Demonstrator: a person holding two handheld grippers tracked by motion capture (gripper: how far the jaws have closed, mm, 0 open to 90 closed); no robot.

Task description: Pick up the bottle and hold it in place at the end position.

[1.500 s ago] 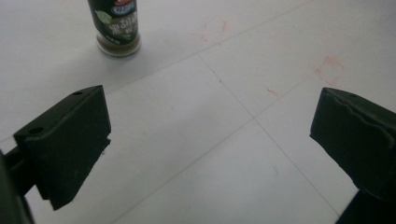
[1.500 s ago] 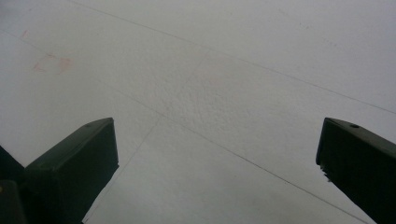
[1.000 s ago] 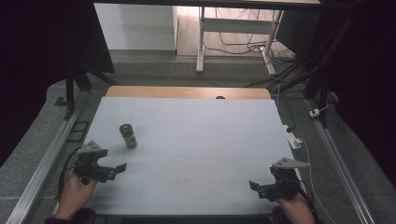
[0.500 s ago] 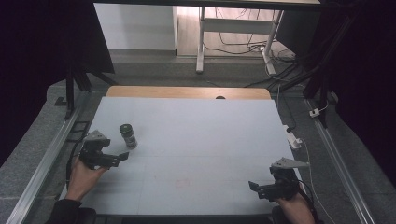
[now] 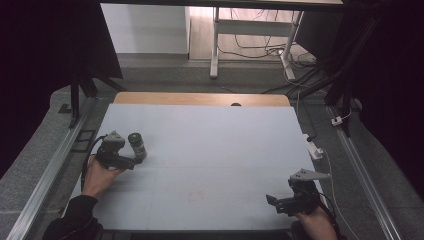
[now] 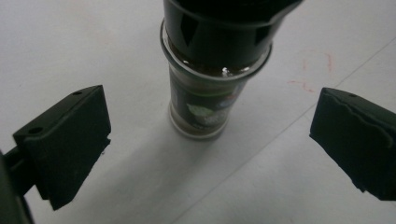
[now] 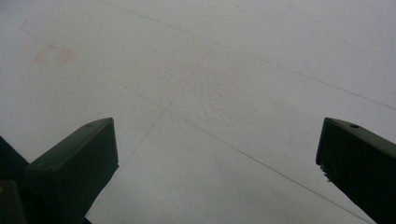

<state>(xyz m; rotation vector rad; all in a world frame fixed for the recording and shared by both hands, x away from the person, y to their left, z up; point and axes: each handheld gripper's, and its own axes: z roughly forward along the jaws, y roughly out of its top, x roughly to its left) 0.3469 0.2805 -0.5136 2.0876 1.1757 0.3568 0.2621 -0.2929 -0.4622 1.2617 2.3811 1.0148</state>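
Jar, small glass cylinder with black ribbed cap (image 6: 205, 84), upright near worktop's (image 5: 225, 150) left edge; left gripper (image 5: 131, 161) spread wide around it, apparently lining up a grasp. Right gripper (image 5: 272, 201) wide, idle.

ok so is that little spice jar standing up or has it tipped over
Upright. The spice jar stands on its base on the white table, dark cap on top, between the left gripper's open jaws, touching neither.

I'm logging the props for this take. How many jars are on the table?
1. A single spice jar stands upright near the table's left side, just ahead of the left tool, between its open jaws but untouched. Nothing seems hidden.
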